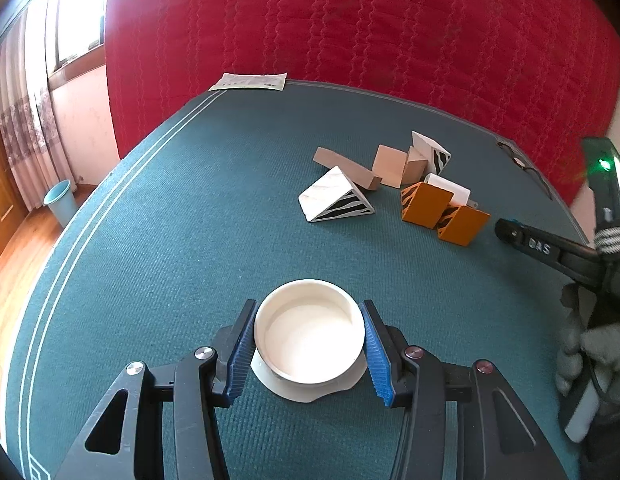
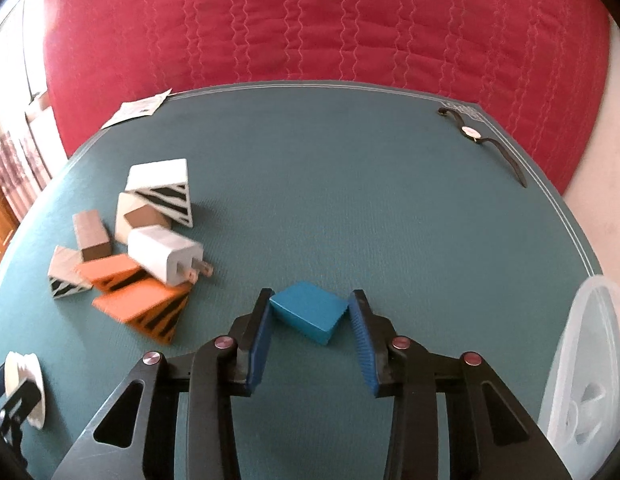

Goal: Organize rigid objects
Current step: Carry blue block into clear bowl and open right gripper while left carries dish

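In the left wrist view my left gripper (image 1: pixel 309 308) is shut on a white round spool (image 1: pixel 309 333), pads against both sides, just over the green table mat (image 1: pixel 190 220). In the right wrist view my right gripper (image 2: pixel 309 300) is shut on a blue block (image 2: pixel 309 312), which is turned corner-on between the pads. A pile of blocks lies on the mat: white striped wedges (image 1: pixel 334 198), orange striped wedges (image 1: pixel 426 204), brown blocks (image 1: pixel 390 166) and a white charger plug (image 2: pixel 166 254). The spool also shows at the left edge of the right wrist view (image 2: pixel 24 384).
A clear plastic container (image 2: pixel 590 380) stands at the right of the mat. A wristwatch (image 2: pixel 482 140) lies at the far right corner, a paper sheet (image 1: pixel 250 81) at the far left edge. A red quilt (image 1: pixel 350 40) hangs behind. A blue bin (image 1: pixel 61 202) stands on the floor.
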Motion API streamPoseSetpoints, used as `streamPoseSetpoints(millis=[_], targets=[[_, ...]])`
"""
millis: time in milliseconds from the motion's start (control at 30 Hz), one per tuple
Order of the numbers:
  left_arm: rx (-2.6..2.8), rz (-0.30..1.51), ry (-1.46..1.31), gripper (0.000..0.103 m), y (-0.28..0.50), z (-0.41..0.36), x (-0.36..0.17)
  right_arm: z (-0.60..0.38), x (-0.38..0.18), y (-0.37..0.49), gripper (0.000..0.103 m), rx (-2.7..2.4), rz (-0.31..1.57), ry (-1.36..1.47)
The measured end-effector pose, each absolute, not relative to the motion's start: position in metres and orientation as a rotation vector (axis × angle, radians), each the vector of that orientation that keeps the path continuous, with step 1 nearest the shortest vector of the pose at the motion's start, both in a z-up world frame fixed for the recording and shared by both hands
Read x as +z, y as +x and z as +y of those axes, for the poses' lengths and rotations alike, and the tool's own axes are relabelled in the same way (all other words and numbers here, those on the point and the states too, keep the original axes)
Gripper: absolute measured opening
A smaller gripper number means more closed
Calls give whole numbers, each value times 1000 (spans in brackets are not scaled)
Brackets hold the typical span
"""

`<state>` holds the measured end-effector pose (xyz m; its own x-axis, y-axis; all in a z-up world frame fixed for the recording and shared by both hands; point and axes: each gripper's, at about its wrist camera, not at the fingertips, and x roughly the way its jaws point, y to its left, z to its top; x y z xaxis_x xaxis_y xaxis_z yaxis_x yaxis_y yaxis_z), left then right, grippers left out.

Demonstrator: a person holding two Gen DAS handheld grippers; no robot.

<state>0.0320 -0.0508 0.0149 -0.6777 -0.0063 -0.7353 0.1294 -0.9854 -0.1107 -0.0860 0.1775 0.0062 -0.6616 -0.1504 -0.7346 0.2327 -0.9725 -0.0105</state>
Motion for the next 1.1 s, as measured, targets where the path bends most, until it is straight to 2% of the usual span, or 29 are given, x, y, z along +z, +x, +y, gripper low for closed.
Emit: streamPoseSetpoints(millis=[633, 1100], targets=[[-2860, 167, 1211, 52, 40, -24, 29, 234, 46, 9, 39, -2675, 39, 1026], [-2914, 66, 1202, 52, 36, 15, 41, 294, 57, 30, 39, -2758, -55, 995]])
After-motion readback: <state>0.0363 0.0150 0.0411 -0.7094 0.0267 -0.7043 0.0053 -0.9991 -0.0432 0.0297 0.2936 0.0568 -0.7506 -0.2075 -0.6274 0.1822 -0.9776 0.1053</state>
